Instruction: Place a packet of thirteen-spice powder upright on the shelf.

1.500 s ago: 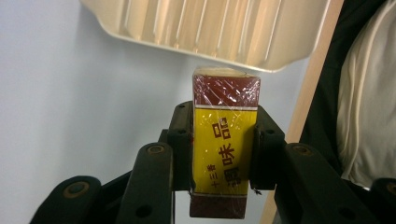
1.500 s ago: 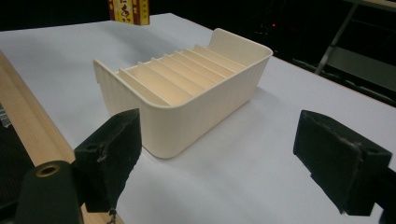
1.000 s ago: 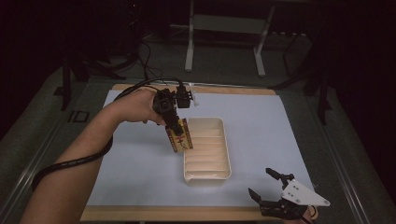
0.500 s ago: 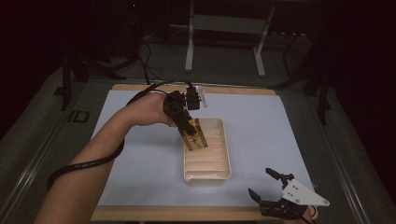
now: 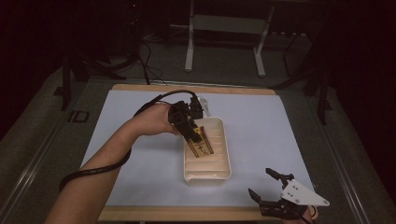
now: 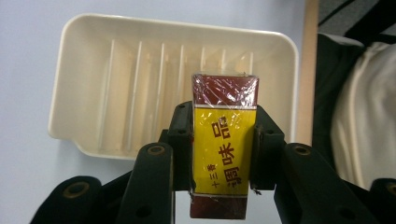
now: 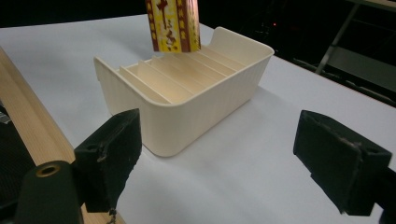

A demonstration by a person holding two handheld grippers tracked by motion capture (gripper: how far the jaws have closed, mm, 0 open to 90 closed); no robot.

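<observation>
Seasoning packet (image 6: 224, 154), yellow and dark red under shiny wrap, sits clamped by its two long sides between the jaws of the left hand-held gripper (image 5: 192, 135). In the high view, just left of centre, the packet (image 5: 201, 145) hangs tilted over the far half of the cream ribbed tray (image 5: 223, 173), its lower end pointing toward the bottom right of the frame. In the right gripper view that lower end (image 7: 172, 25) hovers just above the ribs at the far end of the tray (image 7: 205, 116); I cannot tell whether it touches them.

What the next move seems to turn on: the packet's long axis runs roughly along the tray's length and along the ribs, and the tray floor lies directly below it, so a short descent and laying it flat should seat it.

At the lower right of the high view, the right hand-held gripper (image 5: 265, 186) rests near the tabletop (image 5: 140, 112) edge, jaws spread wide and empty, well apart from the tray. The left hand is plainly nearer.
</observation>
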